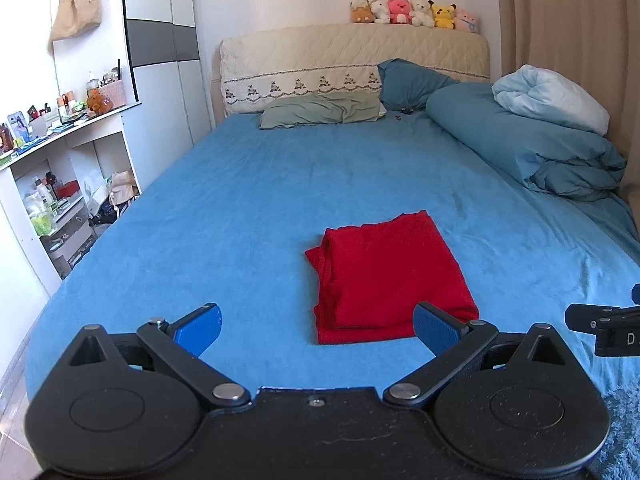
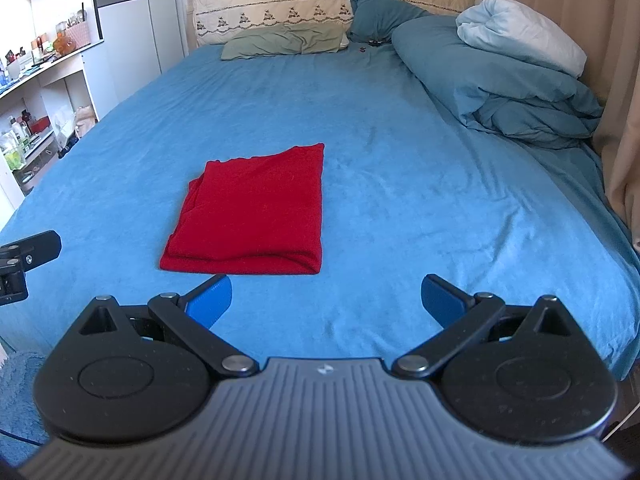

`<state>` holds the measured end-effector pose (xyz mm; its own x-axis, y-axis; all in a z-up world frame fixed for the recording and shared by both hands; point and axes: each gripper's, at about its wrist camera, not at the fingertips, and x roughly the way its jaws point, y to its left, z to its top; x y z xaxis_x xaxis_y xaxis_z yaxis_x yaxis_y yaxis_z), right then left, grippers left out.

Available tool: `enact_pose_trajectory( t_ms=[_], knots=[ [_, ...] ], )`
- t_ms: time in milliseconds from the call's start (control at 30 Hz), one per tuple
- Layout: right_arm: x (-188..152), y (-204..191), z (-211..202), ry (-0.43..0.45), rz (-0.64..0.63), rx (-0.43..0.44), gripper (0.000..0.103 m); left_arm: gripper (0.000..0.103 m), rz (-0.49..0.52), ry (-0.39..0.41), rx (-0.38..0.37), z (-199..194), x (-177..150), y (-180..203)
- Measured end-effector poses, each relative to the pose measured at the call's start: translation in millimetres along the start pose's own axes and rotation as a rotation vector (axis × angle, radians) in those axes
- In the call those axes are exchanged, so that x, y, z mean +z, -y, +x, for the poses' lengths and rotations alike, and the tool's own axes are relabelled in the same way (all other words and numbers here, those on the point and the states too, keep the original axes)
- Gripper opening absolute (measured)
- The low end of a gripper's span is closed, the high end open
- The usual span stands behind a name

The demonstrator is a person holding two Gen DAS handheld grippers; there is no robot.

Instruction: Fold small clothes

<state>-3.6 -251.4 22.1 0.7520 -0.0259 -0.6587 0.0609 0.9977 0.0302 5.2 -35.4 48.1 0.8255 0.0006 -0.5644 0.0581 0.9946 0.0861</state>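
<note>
A red garment (image 1: 390, 276) lies folded into a flat rectangle on the blue bed sheet (image 1: 248, 208); it also shows in the right wrist view (image 2: 254, 212). My left gripper (image 1: 316, 330) is open and empty, held just short of the garment's near edge, with its right pad (image 1: 436, 328) over the garment's near right corner. My right gripper (image 2: 326, 300) is open and empty, in front of and to the right of the garment. Part of the right gripper shows in the left wrist view (image 1: 600, 326), and part of the left gripper in the right wrist view (image 2: 24, 260).
A rolled blue duvet (image 2: 496, 80) with a white pillow (image 2: 520, 34) lies along the right side by the curtain (image 2: 592, 20). Pillows (image 1: 320, 114) lie at the quilted headboard (image 1: 352, 60), plush toys (image 1: 416, 14) on top. White cluttered shelves (image 1: 60, 168) stand left of the bed.
</note>
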Motion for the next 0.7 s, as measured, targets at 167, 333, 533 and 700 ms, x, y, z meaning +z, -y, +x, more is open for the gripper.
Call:
enact_pose_trajectory(
  t_ms=[167,333,533,700],
  knots=[
    [0.8,0.6,0.3,0.0,0.0,0.003,0.103,0.103,-0.006,0.003,0.007,-0.5,0.3,1.7],
    [1.7,0.3,0.3,-0.002,-0.001,0.004,0.103,0.103,-0.005,0.001,0.012,0.1,-0.6,3.3],
    [2.3,0.9,1.1,-0.002,-0.005,0.003,0.103,0.103,-0.005,0.001,0.011,-0.1,-1.0,2.7],
    [2.5,-0.6,1.2,0.001,-0.005,0.003,0.103,0.103,-0.003,0.002,0.014,0.3,-0.8,3.2]
  ],
)
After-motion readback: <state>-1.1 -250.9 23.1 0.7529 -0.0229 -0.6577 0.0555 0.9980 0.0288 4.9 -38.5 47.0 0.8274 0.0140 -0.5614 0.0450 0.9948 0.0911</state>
